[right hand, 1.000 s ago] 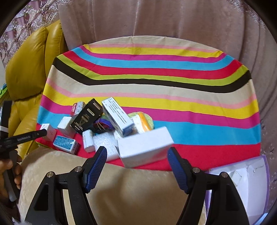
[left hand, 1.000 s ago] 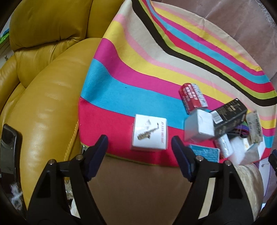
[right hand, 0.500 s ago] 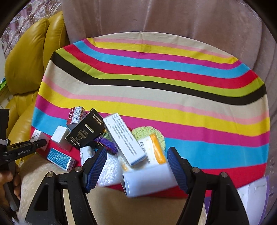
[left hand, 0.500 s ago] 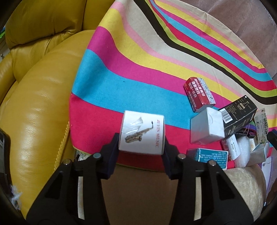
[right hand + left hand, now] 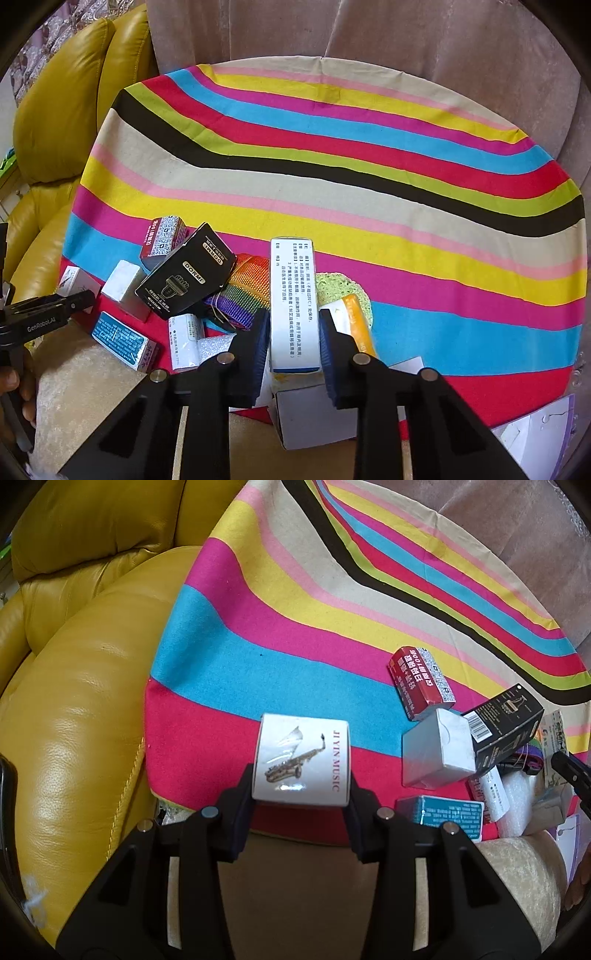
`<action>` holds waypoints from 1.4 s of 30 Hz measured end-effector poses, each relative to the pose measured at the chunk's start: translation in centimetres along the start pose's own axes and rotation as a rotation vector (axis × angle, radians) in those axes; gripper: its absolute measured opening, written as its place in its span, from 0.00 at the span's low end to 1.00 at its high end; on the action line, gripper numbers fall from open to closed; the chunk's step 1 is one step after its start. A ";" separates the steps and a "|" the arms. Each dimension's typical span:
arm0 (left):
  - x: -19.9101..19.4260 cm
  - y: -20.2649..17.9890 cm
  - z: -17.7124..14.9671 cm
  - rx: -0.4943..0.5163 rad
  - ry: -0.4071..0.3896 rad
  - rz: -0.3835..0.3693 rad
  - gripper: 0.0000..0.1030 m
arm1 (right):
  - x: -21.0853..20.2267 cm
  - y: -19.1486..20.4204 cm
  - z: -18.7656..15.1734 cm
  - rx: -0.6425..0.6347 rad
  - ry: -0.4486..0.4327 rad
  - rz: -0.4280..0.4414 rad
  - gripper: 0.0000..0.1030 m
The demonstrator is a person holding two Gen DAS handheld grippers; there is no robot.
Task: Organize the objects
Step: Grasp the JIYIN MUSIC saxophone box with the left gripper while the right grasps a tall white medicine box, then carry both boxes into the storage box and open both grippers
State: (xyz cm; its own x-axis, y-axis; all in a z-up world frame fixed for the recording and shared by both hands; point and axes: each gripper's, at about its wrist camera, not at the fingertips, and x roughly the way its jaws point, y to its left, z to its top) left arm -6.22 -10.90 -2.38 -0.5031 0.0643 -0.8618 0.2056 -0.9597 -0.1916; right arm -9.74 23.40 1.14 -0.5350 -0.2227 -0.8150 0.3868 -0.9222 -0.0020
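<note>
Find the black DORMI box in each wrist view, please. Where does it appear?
Left wrist view: black DORMI box at the right edge, behind the grey box.
Right wrist view: black DORMI box left of centre.
Shared landmark: the red box beside it.

Each camera sits behind its own jaws and looks steeply down along them, close to the striped cloth [image 5: 258, 672].

Left wrist view: faces the cloth's near corner; the yellow armchair [image 5: 74, 720] lies left of the jaws, the box cluster right of them.

Right wrist view: faces the cloth's middle; the cluster lies left of the jaws.

Shared area: the black box [image 5: 506, 723] [image 5: 188, 273], red box [image 5: 421, 683] [image 5: 162, 236] and teal box [image 5: 443, 812] [image 5: 118, 336].
</note>
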 end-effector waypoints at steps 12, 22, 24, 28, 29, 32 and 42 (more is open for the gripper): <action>-3.7 -1.2 -0.2 0.046 -0.159 0.040 0.45 | -3.3 -0.3 -1.6 0.037 -0.113 -0.033 0.27; -7.3 -5.7 -1.8 0.146 -0.261 0.004 0.45 | -7.2 -4.1 -6.1 0.148 -0.156 -0.080 0.27; -7.7 -6.7 -2.3 0.165 -0.262 -0.005 0.45 | -7.8 -5.1 -7.0 0.184 -0.155 -0.091 0.27; -8.3 -8.8 -3.4 0.193 -0.255 -0.040 0.45 | -9.0 -7.0 -8.8 0.237 -0.158 -0.110 0.27; -8.4 -9.5 -3.7 0.204 -0.251 -0.053 0.45 | -9.2 -7.4 -9.1 0.249 -0.159 -0.115 0.27; -8.8 -11.4 -4.4 0.239 -0.247 -0.084 0.45 | -9.8 -8.4 -10.0 0.281 -0.161 -0.125 0.27; -9.2 -18.4 -7.1 0.374 -0.207 -0.200 0.45 | -11.8 -12.3 -13.9 0.373 -0.149 -0.197 0.27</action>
State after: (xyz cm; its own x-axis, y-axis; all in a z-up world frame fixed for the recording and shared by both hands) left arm 0.64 8.11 5.74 -0.6667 0.2383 -0.7062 -0.2099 -0.9692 -0.1289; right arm 2.24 41.72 2.75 -0.6842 -0.0493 -0.7276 -0.0159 -0.9965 0.0825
